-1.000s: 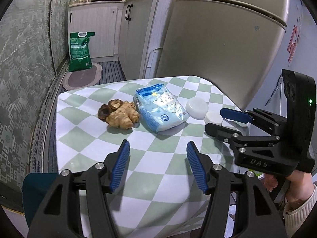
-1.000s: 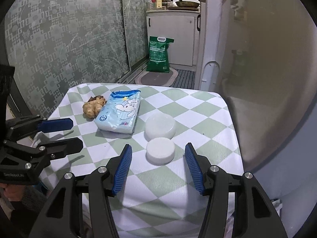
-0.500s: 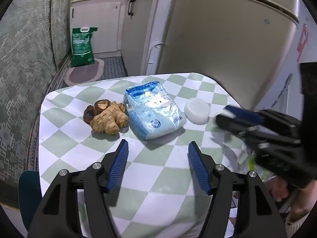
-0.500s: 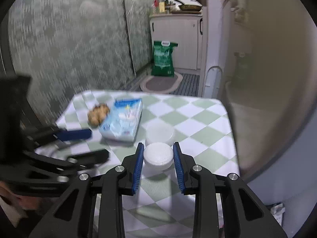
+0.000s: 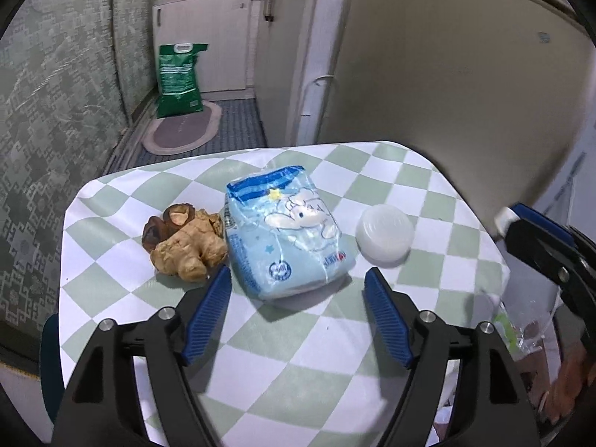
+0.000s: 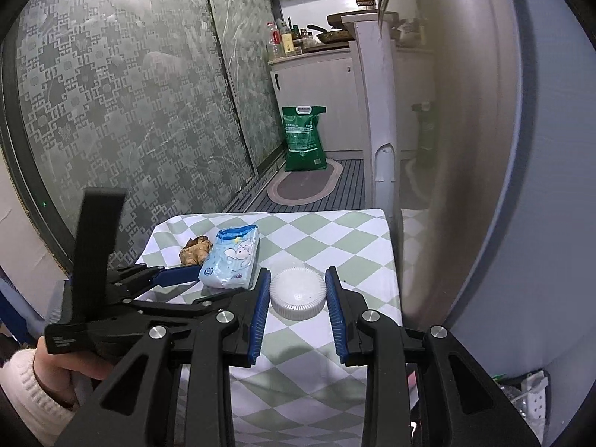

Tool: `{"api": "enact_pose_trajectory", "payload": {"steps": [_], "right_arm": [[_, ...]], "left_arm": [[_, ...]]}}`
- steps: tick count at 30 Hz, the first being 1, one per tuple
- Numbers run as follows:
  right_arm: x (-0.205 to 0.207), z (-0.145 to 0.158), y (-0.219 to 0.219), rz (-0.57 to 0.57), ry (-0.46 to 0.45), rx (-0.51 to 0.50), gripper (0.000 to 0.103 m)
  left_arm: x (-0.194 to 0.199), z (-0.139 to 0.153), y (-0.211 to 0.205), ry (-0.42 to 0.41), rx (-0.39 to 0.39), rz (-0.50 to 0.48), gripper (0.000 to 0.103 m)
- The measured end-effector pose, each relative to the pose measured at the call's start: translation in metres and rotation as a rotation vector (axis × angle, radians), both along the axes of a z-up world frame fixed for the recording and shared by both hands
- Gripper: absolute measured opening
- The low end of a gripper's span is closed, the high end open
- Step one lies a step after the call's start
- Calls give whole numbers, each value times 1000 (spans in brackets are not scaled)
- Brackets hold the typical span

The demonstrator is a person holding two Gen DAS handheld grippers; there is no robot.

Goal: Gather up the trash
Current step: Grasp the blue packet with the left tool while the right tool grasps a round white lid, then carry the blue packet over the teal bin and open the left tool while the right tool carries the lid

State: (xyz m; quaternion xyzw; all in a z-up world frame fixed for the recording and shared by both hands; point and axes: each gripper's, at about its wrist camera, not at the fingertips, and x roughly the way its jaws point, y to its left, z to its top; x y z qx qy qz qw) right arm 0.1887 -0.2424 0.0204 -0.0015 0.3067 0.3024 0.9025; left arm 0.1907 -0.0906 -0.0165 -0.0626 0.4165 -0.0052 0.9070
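On the green-and-white checked table [image 5: 316, 357] lie a light blue tissue pack [image 5: 287, 231], a knob of ginger [image 5: 190, 247] with a dark brown scrap [image 5: 158, 229] behind it, and a white round tub [image 5: 385, 232]. My left gripper [image 5: 298, 298] hovers just short of the pack's near end. Its jaws are opening and nothing is between them. My right gripper [image 6: 298, 298] is shut on a white ribbed disc [image 6: 296, 292] and holds it above the table's right side. That gripper [image 5: 540, 238] shows at the right edge of the left wrist view.
A fridge [image 5: 447, 74] stands close behind the table and patterned glass panels [image 6: 130, 111] run along the left. A green sack [image 5: 178, 78] and an oval mat [image 5: 182, 130] lie on the floor beyond. A clear bag [image 5: 521, 327] hangs off the table's right edge.
My right gripper closed on the white disc and lifted it off the table. My left gripper moved forward to the blue pack and its jaws widened.
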Motion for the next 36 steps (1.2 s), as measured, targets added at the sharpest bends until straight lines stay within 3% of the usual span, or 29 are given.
{"api": "enact_pose_trajectory", "payload": {"steps": [13,15,18,20,36], "right_arm": [[-7,6,-7,8,-12,34,30],[-8,6,-6,11,-12,35,30],[-9,6,-6,12,-12,37,30],[-10,7,-5,14,-16,37,30],[-14,9,26,56,-8,12,30]], "left_arm": [[27,-1,-5,52,70,147,77],[29,-1,-5,51,76,157,70],[25,-1,-5,25,89,141,58],[22,0,-2,25,76,130,55],[-22,21,32,-40,-38,37,53]]}}
